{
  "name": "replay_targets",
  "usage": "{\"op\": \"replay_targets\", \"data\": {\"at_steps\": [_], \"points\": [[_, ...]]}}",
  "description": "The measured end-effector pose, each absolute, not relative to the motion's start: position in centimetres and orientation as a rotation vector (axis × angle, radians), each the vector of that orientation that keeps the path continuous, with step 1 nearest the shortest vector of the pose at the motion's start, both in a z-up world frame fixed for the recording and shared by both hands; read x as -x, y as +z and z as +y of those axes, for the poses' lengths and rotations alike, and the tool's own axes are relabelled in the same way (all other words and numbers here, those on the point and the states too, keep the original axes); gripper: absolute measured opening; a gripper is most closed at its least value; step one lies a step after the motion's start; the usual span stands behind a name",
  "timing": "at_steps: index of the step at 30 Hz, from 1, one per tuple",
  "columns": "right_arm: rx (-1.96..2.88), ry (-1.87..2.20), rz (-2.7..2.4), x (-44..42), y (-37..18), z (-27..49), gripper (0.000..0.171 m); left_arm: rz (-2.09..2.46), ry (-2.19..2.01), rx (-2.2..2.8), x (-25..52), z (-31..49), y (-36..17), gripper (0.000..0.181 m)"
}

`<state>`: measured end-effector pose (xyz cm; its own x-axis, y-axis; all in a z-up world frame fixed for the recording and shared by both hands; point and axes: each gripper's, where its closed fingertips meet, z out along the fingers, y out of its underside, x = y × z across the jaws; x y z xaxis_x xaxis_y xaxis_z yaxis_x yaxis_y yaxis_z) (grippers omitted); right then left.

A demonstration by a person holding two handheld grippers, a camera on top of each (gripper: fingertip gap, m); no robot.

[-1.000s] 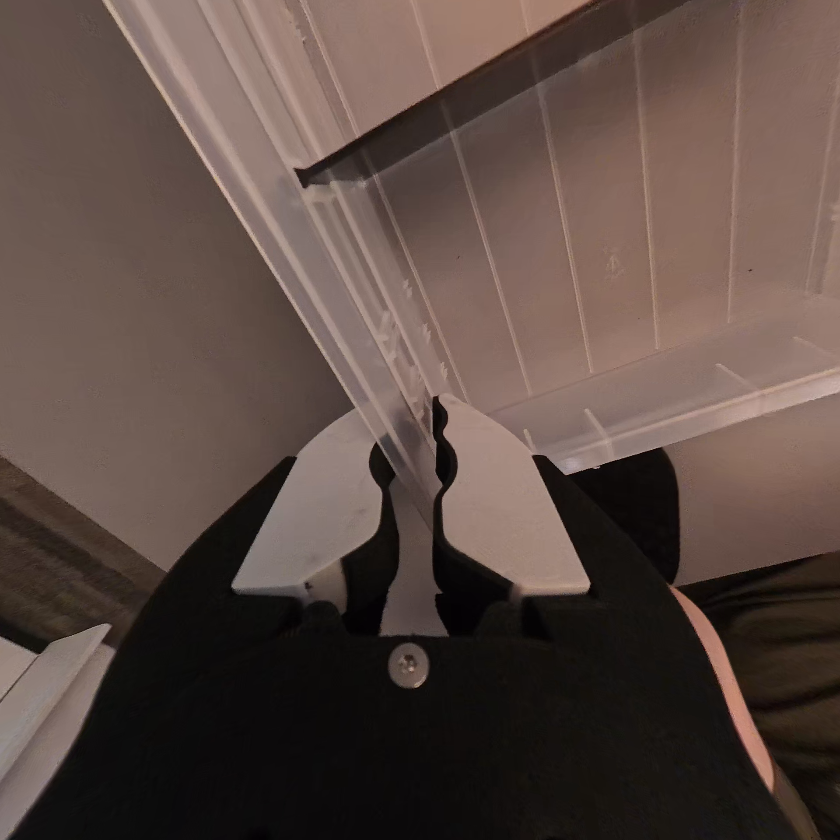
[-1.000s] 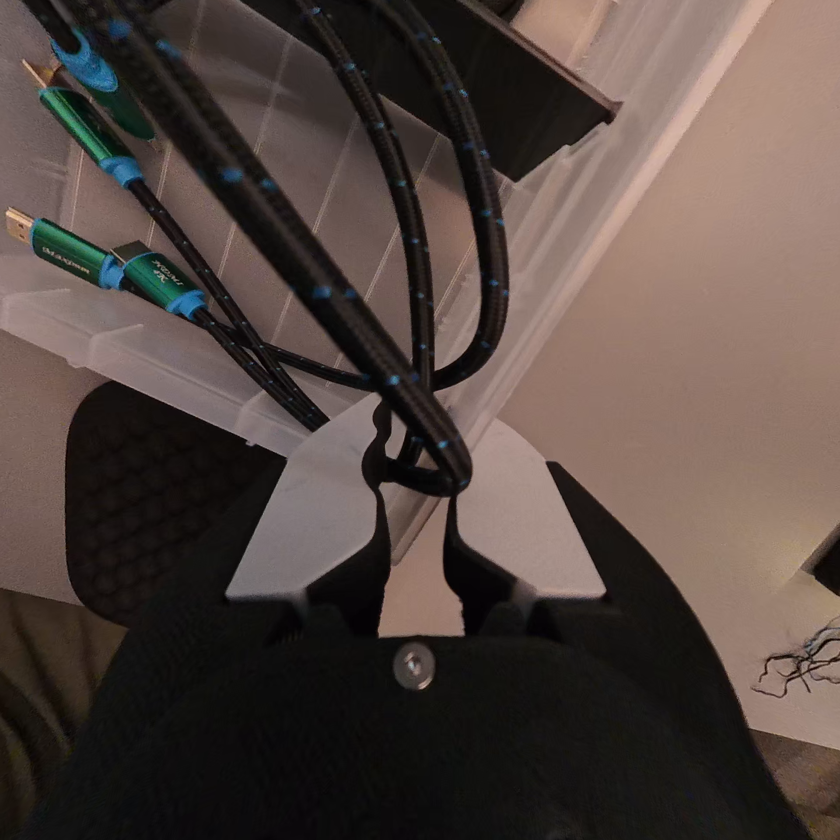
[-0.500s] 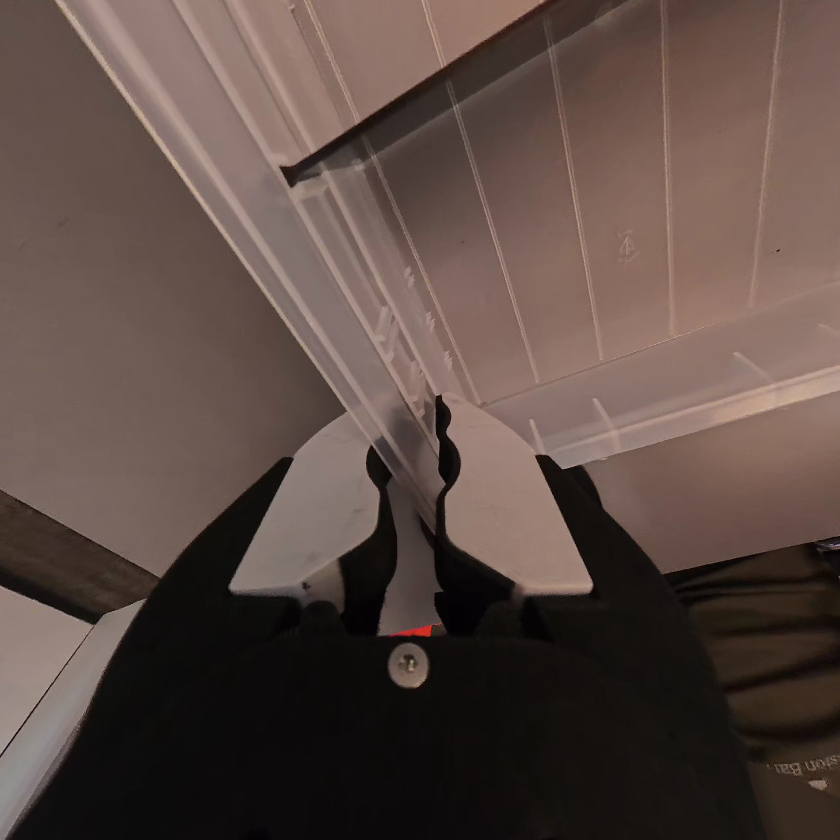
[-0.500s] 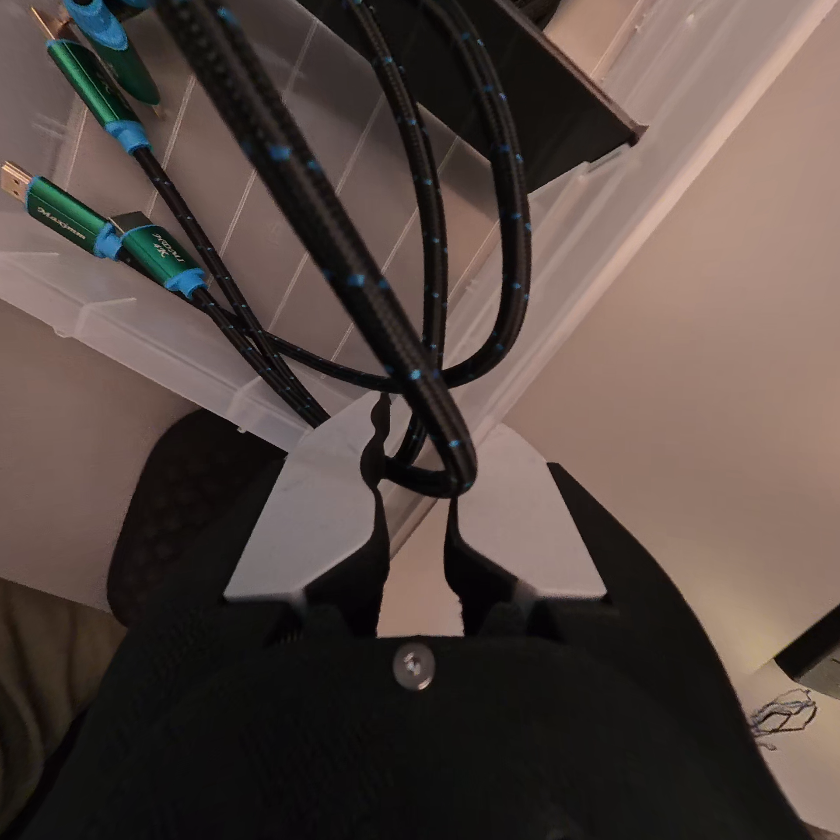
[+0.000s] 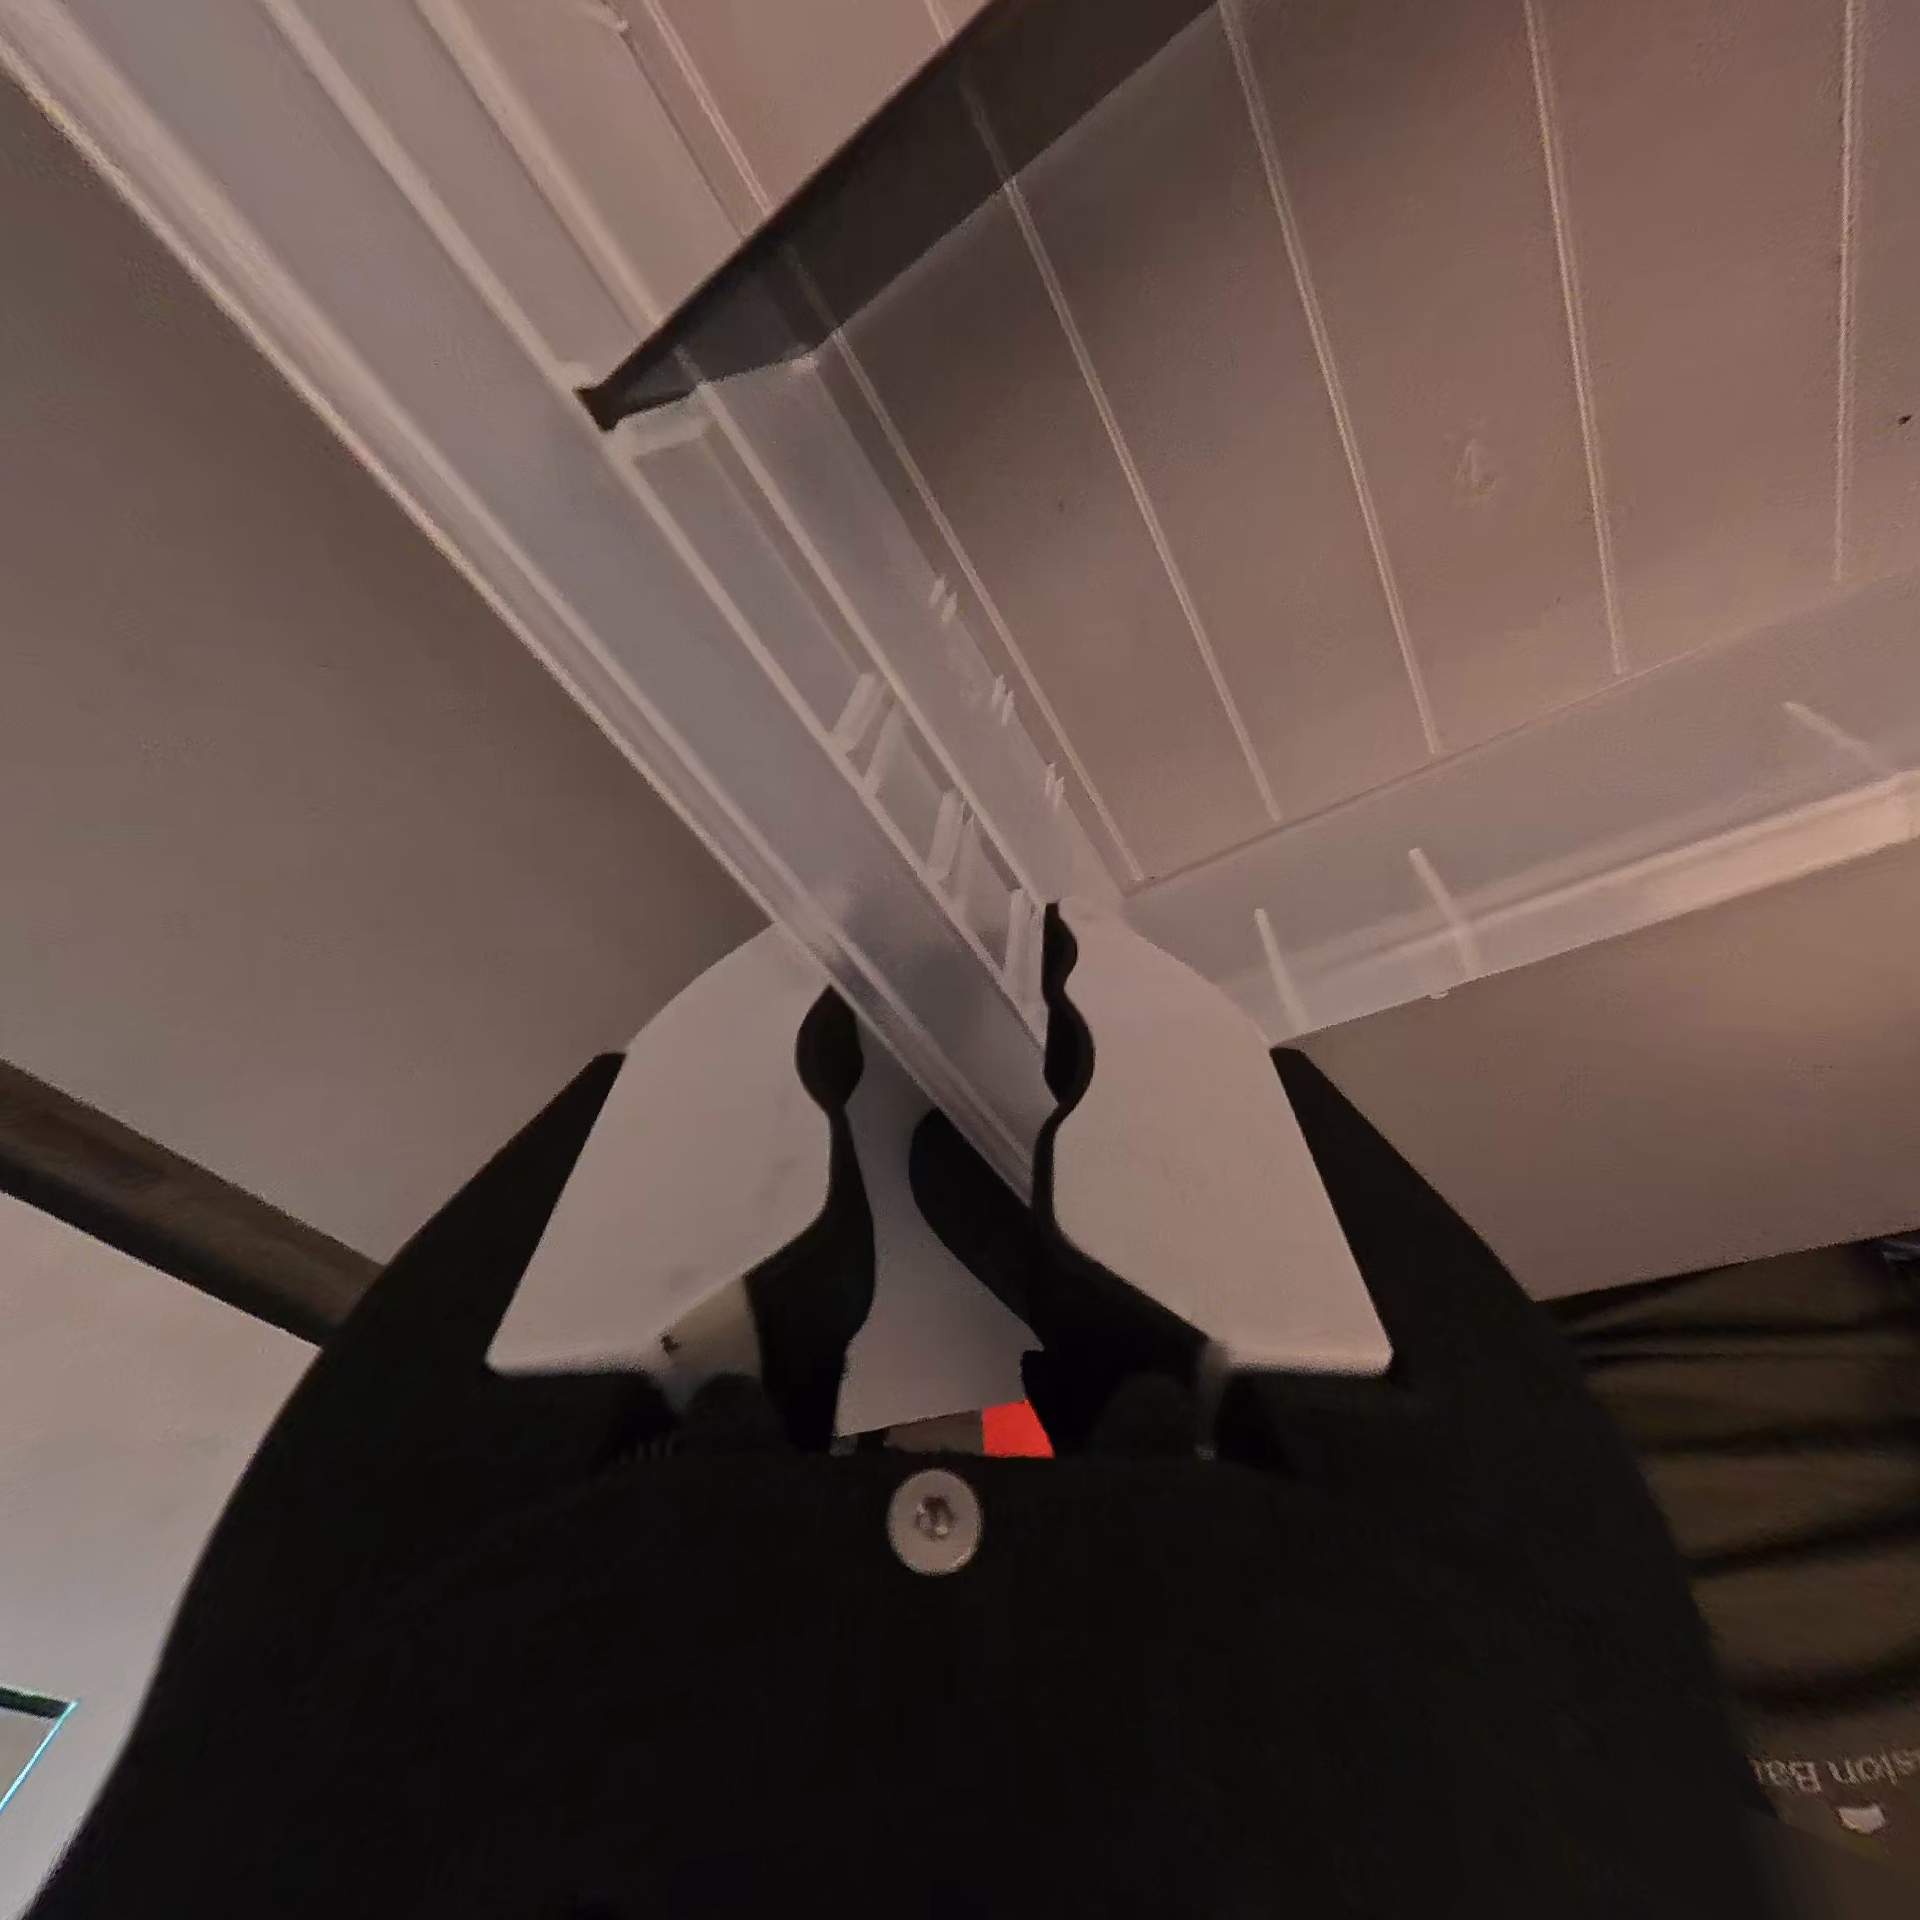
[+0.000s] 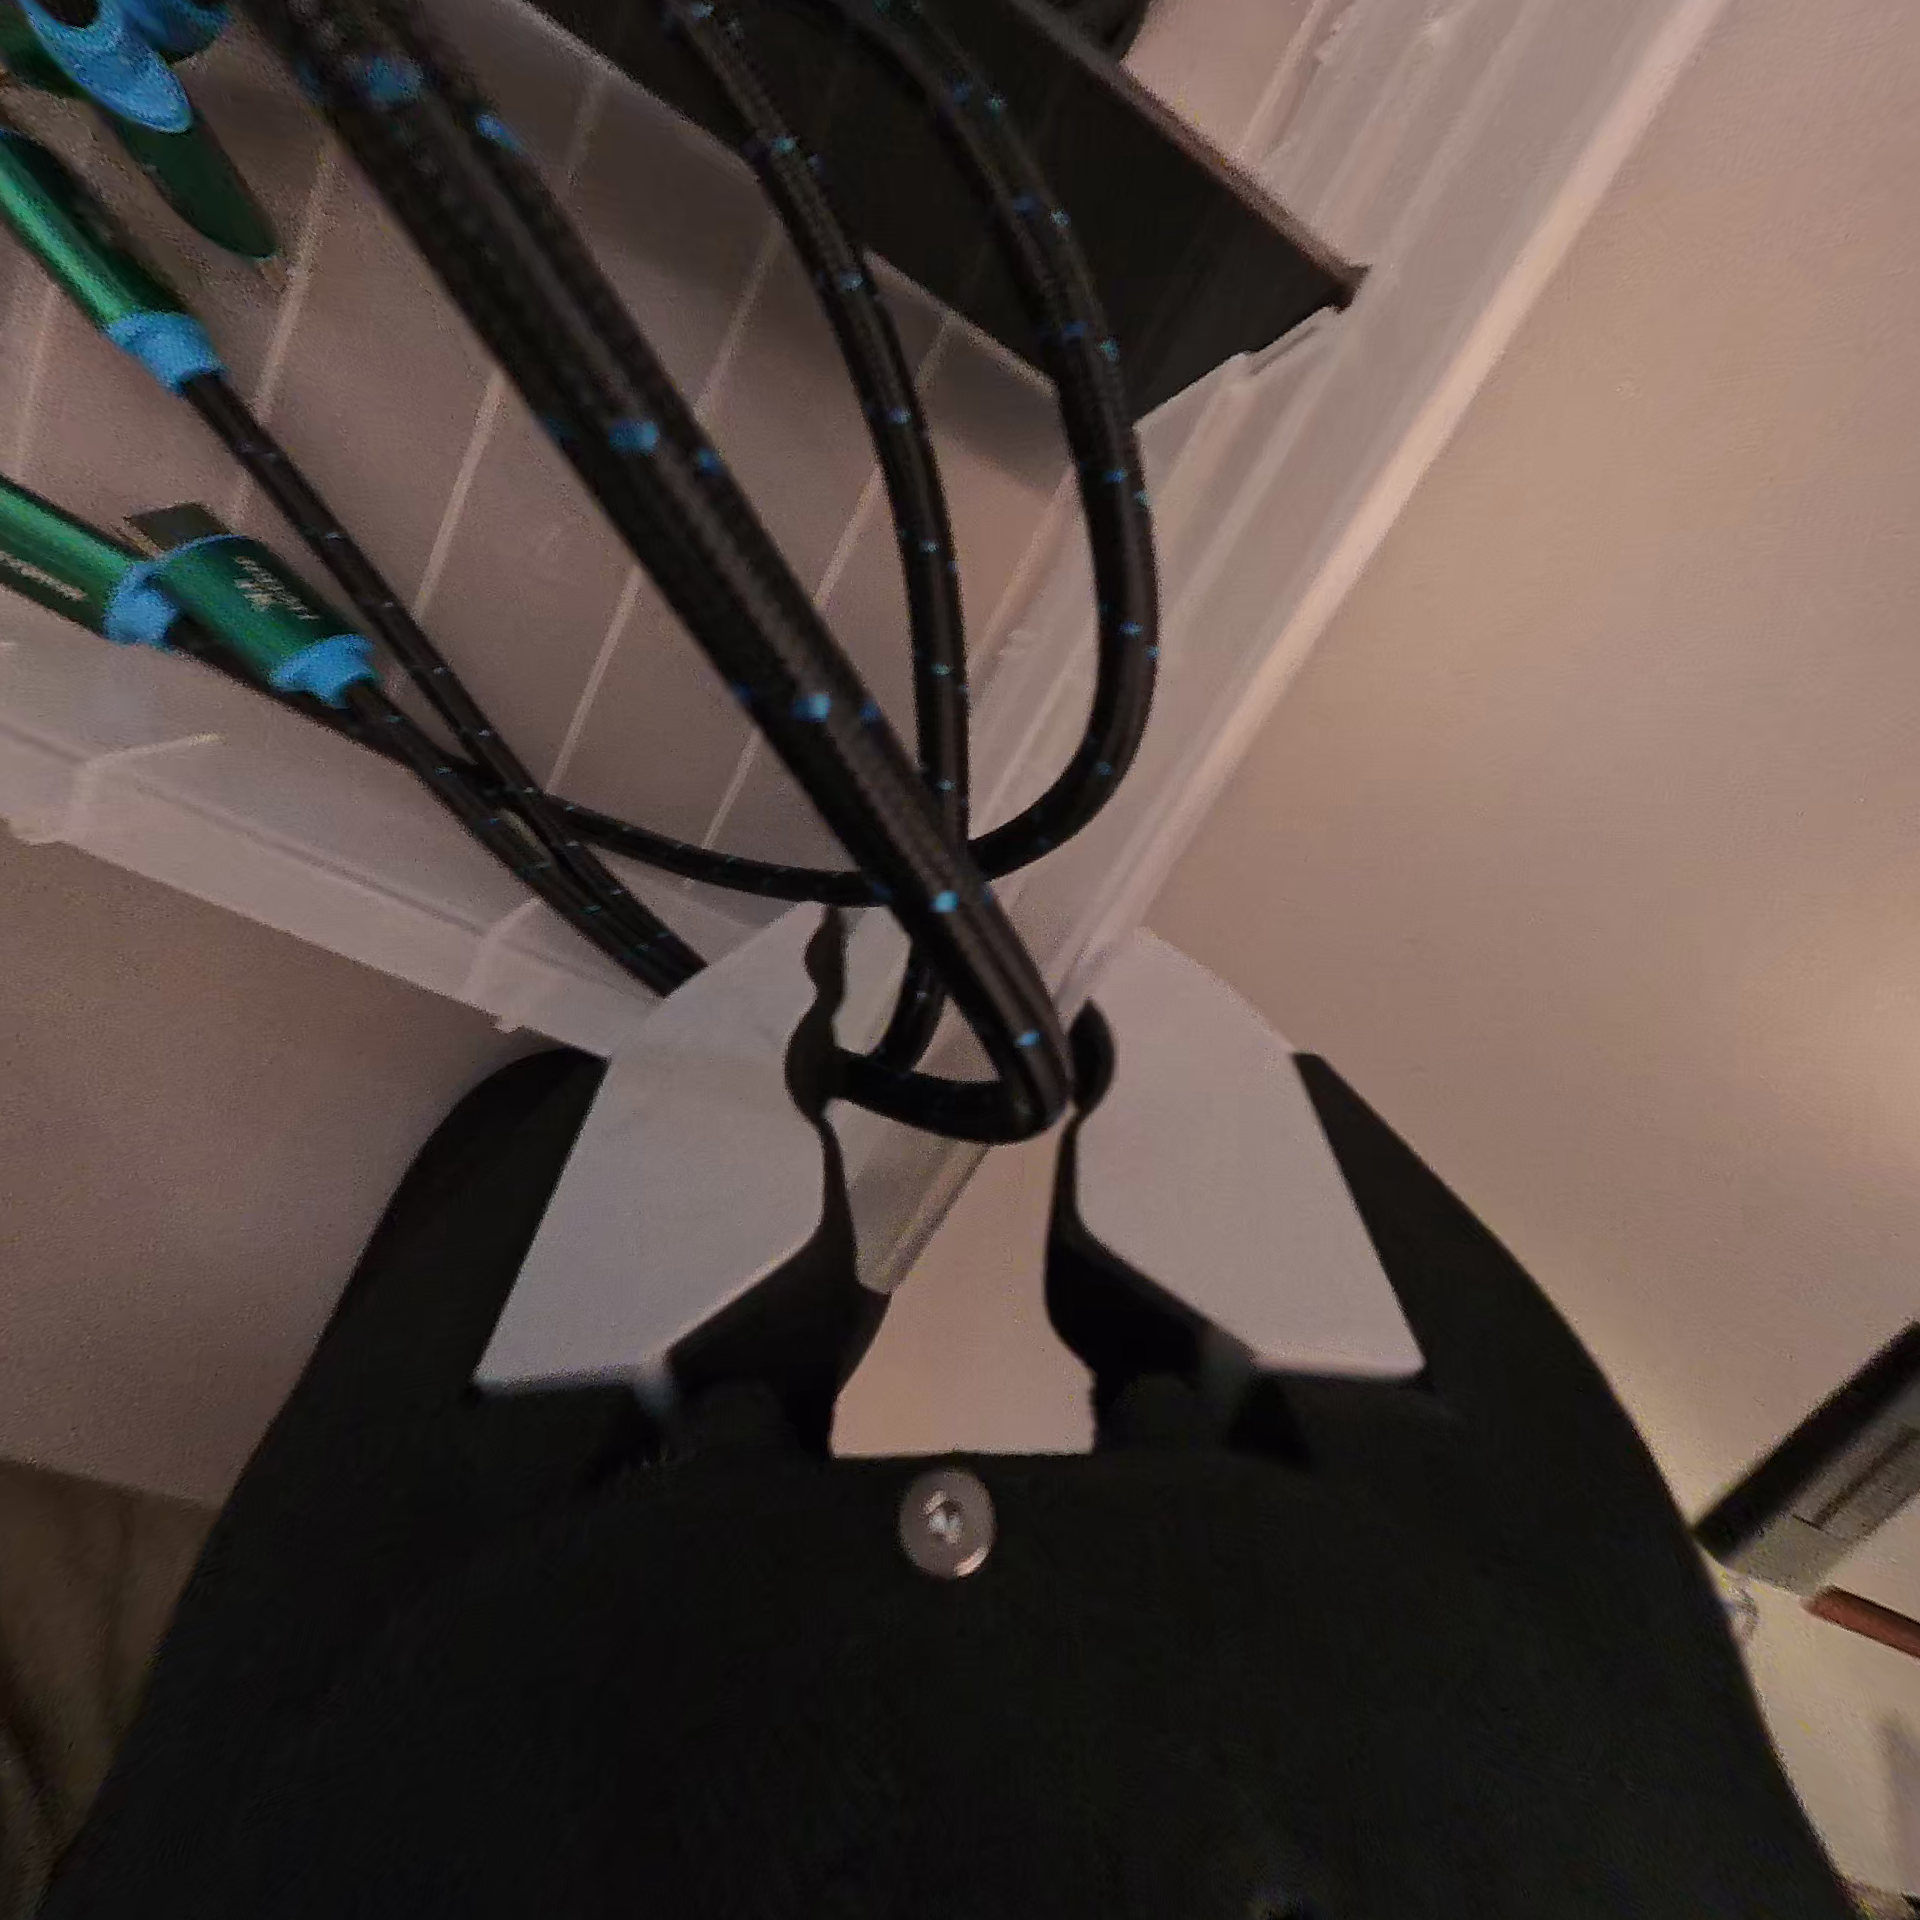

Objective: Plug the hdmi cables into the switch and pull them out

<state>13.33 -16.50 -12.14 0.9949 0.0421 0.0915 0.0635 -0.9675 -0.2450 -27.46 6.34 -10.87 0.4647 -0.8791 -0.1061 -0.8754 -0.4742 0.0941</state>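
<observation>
A clear plastic bin point(image 5: 727, 675) holds a black switch box point(image 5: 831, 249) at its far side. My left gripper point(image 5: 940, 997) straddles the bin's left rim with the jaws parted; the rim touches only the right finger. In the right wrist view, black braided HDMI cables with blue flecks point(image 6: 727, 561) lie in the bin point(image 6: 1247, 520), their green plugs with blue collars point(image 6: 239, 613) loose at the left, not in the switch point(image 6: 1143, 239). My right gripper point(image 6: 951, 1029) straddles the bin's right rim with parted jaws. A cable loop drapes across the gap between its fingers.
The bin rests on a pale tabletop point(image 5: 260, 727). A person's dark clothing point(image 5: 1714, 1455) is at the right of the left wrist view. A dark-edged object point(image 6: 1829, 1455) sits at the lower right of the right wrist view.
Both grippers' jaws have widened and no longer clamp the bin's rims. The bin and the background have shifted in both views; the right wrist view is now blurred by motion.
</observation>
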Motion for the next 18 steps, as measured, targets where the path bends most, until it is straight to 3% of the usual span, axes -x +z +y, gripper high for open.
{"op": "replay_targets", "data": {"at_steps": [1,9,13,16,18], "points": [[2.868,-0.191,-0.074,-13.7,-11.8,-16.4,0.051,-1.601,-0.227,-2.68,27.5,6.3,-10.5,0.034],[2.555,-0.3,-0.072,-10.3,-1.4,-14.4,0.057,-1.727,-0.242,-2.78,27.6,5.3,-6.7,0.04],[2.209,0.162,-0.308,0.9,4.3,-9.2,0.06,-1.784,-0.236,-2.851,27.8,4.7,-4.8,0.038],[2.245,0.613,-0.394,8.9,2.8,-6.8,0.062,-1.83,-0.236,-2.88,27.9,4.3,-3.8,0.038],[2.458,0.69,-0.377,10.3,-0.8,-5.1,0.051,-1.855,-0.234,-2.886,27.8,4.0,-3.4,0.037]]}}
